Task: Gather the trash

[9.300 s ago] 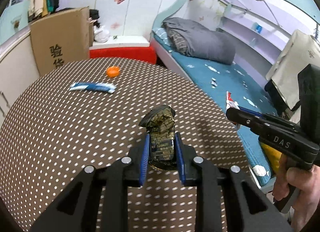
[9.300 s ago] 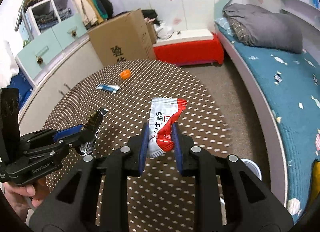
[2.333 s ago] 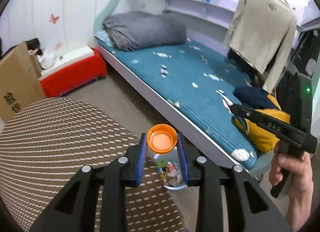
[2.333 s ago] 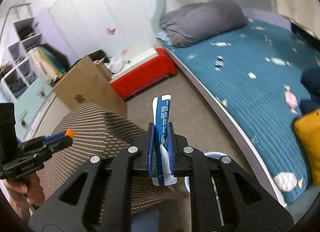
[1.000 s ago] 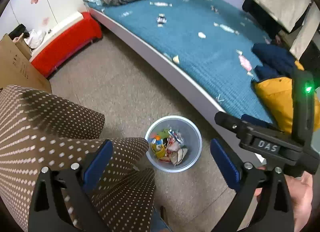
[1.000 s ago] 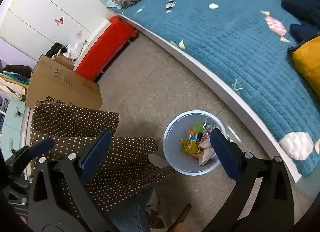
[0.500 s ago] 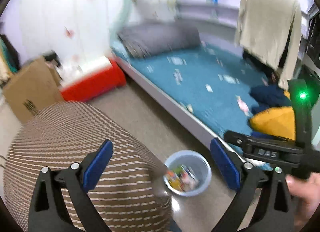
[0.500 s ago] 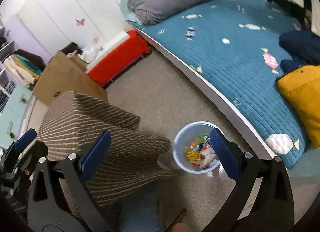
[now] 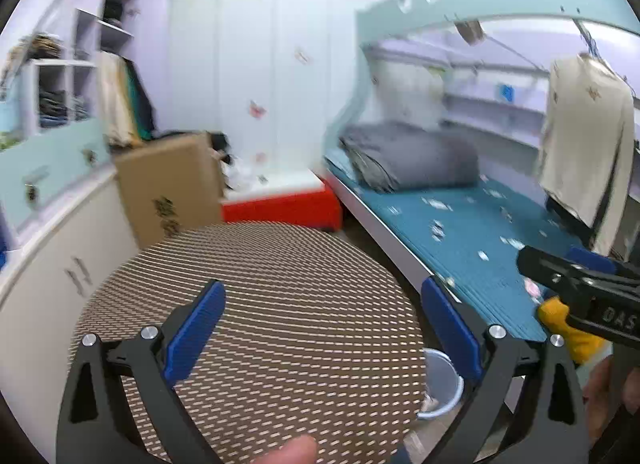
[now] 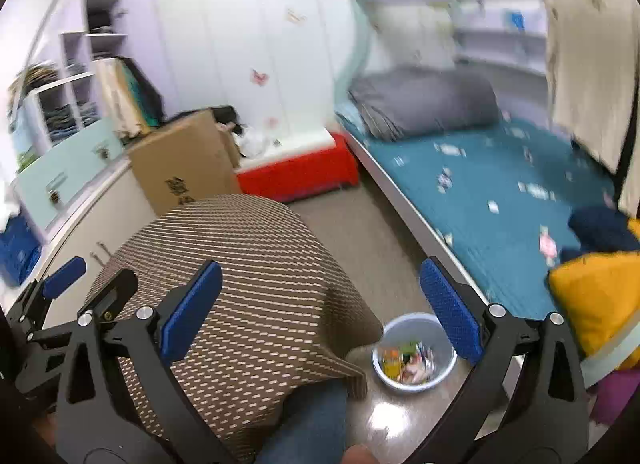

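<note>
My left gripper [image 9: 322,324] is wide open and empty above the round table with the brown dotted cloth [image 9: 280,284]; no trash shows on the cloth. My right gripper [image 10: 318,308] is wide open and empty, held over the table's right edge. A pale blue trash bin [image 10: 414,352] stands on the floor to the right of the table, with several colourful wrappers in it. The bin's rim also shows in the left wrist view [image 9: 442,384]. Each gripper shows in the other's view: the right one [image 9: 576,284] at the right, the left one [image 10: 80,288] at the left.
A bed with a teal cover [image 10: 500,184] and a grey folded quilt [image 10: 424,104] runs along the right. A red bench [image 10: 300,172] and a cardboard box [image 10: 184,168] stand behind the table. White cabinets [image 9: 52,248] line the left wall. A yellow cushion [image 10: 596,296] lies near the bed's end.
Both views have tilted up from the bin and floor toward the table and room. Before that, the left gripper let go of an orange-capped bottle and the right of a blue wrapper over the bin.
</note>
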Tool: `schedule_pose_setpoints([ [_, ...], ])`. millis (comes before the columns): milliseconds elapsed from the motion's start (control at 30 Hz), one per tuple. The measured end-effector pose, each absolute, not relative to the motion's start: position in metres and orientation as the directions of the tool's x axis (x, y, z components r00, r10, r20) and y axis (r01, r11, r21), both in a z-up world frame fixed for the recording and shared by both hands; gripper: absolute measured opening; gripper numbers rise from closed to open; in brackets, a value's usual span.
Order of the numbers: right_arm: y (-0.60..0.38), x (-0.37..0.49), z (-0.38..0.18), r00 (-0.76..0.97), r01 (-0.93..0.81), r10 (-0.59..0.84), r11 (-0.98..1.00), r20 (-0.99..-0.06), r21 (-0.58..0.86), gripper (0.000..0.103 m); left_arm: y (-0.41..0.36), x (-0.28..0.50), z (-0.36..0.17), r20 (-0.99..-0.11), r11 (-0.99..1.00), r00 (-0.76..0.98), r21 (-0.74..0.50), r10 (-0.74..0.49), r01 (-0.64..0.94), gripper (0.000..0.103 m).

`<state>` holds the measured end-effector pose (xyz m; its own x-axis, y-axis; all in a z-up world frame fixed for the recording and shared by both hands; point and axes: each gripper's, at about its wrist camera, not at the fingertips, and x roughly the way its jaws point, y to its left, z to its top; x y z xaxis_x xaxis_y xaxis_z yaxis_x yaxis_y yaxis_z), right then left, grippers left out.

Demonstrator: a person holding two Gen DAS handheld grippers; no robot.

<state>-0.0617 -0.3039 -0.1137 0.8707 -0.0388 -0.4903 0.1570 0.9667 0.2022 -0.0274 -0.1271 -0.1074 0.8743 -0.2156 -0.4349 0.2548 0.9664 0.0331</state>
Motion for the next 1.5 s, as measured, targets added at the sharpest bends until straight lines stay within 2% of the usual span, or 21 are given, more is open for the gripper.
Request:
schedule_pose_setpoints([
  [267,-0.251,-0.136,-0.064,0.947,0.064,-0.02,0.99,-0.32,0.127,0.097,-0.075,-0.106,-0.072,-0.308,0.992,0.943,-0.023,-0.126,0.125,0.098],
  [500,-0.232,-0.171,-0.046,0.97,0.063,-0.038,0.994,-0.239,0.094,0.097,-0.062,-0.146,-0.048,-0.212,0.996,0.973,-0.021,-0.087,0.084,0.099],
  [1500,-0.223,-0.173,-0.047,0.974,0.054,-0.036,0.995,-0.223,0.078,0.097,-0.054,-0.164,-0.045,-0.19,0.996,0.978,-0.011,-0.084,0.084,0.099],
])
